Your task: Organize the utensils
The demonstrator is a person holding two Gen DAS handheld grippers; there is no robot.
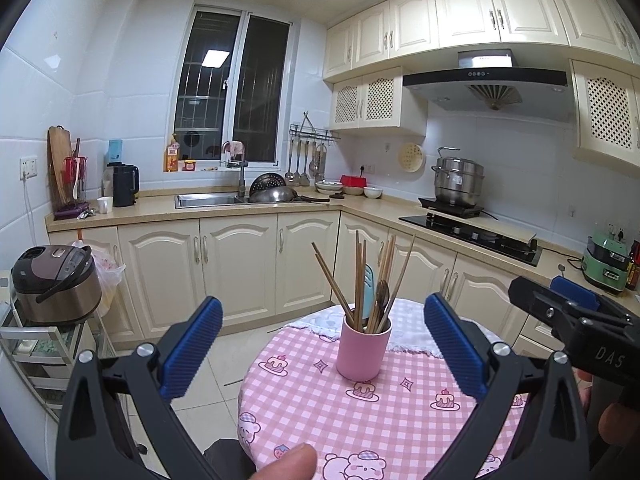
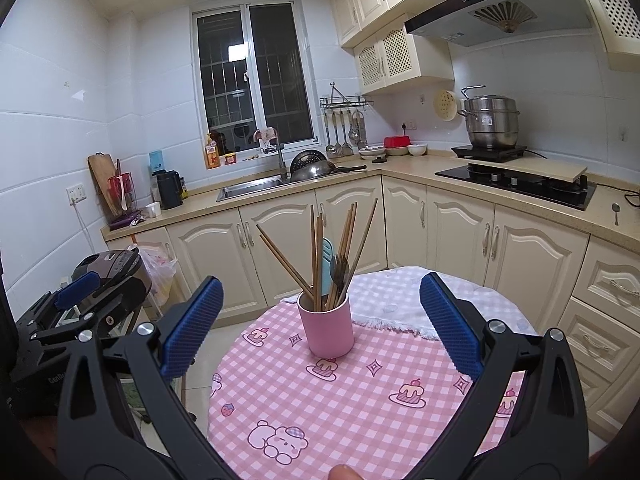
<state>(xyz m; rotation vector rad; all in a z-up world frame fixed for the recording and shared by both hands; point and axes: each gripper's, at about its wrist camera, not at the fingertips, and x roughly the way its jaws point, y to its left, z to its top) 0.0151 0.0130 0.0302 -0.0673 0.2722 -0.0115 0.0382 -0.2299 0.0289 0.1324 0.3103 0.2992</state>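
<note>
A pink cup (image 1: 362, 352) stands upright on the round table with the pink checked cloth (image 1: 320, 408). It holds several wooden chopsticks (image 1: 359, 272), a light blue utensil and a dark spoon. My left gripper (image 1: 322, 350) is open and empty, held above the near part of the table, with the cup seen between its blue pads. My right gripper (image 2: 320, 322) is open and empty too, and the cup (image 2: 327, 330) with its chopsticks (image 2: 316, 256) stands between its pads, farther off. Each gripper shows at the edge of the other's view.
A white cloth (image 2: 400, 300) lies on the far side of the table. Kitchen cabinets and a counter with sink (image 2: 250, 188), stove (image 2: 516, 184) and steel pot (image 2: 490, 122) run behind. A rice cooker (image 1: 56, 282) sits on a rack at the left.
</note>
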